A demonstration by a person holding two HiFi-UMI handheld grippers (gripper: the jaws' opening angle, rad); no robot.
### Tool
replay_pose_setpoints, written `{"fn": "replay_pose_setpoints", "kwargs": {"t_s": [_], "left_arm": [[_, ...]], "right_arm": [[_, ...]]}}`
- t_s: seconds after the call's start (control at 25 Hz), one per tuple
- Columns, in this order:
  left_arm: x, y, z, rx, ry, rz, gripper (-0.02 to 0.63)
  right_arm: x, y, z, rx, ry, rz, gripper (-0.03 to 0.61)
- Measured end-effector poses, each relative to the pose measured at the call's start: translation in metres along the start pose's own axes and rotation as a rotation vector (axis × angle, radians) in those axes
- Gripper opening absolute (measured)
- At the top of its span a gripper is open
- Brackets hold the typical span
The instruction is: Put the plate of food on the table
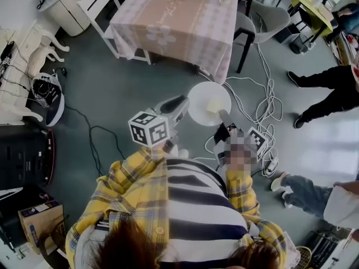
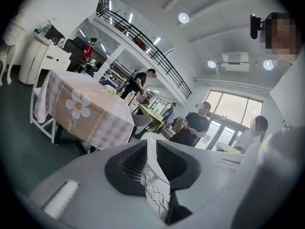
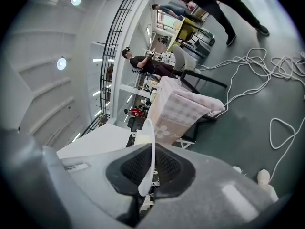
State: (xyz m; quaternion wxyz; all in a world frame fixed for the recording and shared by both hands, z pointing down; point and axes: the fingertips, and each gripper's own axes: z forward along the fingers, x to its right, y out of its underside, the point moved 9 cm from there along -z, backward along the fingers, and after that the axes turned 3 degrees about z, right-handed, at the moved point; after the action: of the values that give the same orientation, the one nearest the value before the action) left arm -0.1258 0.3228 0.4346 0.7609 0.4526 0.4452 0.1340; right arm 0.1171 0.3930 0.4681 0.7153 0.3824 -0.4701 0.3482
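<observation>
You've got the plate pinched by its rim from both sides, fingers of the left gripper clamped at 9 o'clock and the right gripper at 4, so the food rides level over the floor, table ahead at 12.

white round plate, pale yellow food on it, level, short of checked-cloth table

plate in front of the person, between left gripper at its left edge and right gripper at its right edge | food on plate | table farther ahead, well apart | cables on floor, right of plate
</observation>
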Motion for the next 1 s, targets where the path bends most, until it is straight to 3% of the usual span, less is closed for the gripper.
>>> {"fn": "replay_pose_setpoints", "kwargs": {"t_s": [0.32,1.0], "left_arm": [[-0.02,-0.02,0.018,-0.02,-0.005,0.021,0.009],[-0.085,-0.094,0.098,-0.022,0.044,-0.036,-0.002]], "right_arm": [[-0.007,-0.009,0.032,-0.026,0.006,-0.005,0.009],[-0.034,-0.069,0.133,-0.031,0.059,-0.059,0.009]]}}
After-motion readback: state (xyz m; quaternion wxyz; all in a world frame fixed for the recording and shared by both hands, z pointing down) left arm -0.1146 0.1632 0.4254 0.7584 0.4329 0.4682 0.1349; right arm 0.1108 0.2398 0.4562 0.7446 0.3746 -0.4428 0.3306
